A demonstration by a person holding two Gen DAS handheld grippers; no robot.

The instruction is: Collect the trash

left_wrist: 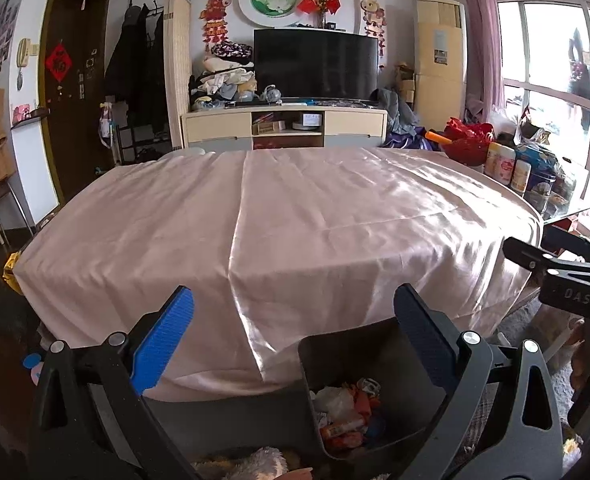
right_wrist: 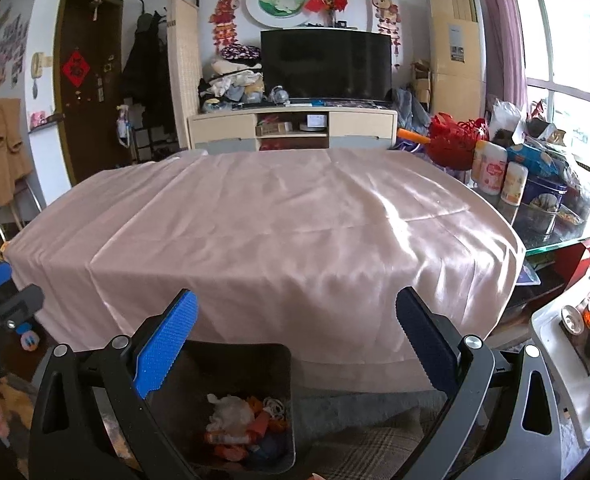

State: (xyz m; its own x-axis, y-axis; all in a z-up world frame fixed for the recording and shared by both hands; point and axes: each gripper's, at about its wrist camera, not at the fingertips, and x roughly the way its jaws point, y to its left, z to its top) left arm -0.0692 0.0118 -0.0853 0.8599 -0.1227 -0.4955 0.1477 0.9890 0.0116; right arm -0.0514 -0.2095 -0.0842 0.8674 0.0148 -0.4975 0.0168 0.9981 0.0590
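A dark grey bin [left_wrist: 319,360] stands on the floor against the table's near edge, with several pieces of trash [left_wrist: 349,410] in it: crumpled white plastic, orange wrappers and a blue scrap. In the right wrist view the same bin [right_wrist: 279,364] and trash [right_wrist: 247,428] lie lower left of centre. My left gripper [left_wrist: 295,340] is open and holds nothing, hanging above the bin's left side. My right gripper [right_wrist: 297,340] is also open and holds nothing, just right of the bin. The right gripper's body [left_wrist: 567,276] shows at the right edge of the left wrist view. The table [left_wrist: 295,220] wears a shiny pink cloth.
Jars, tins and a red basket [right_wrist: 455,140] crowd a glass side table [right_wrist: 567,240] on the right. A white tea tray [right_wrist: 575,340] with cups sits at the lower right. A TV cabinet [left_wrist: 283,124] stands behind the table. A plush toy [left_wrist: 251,464] lies on the floor by the bin.
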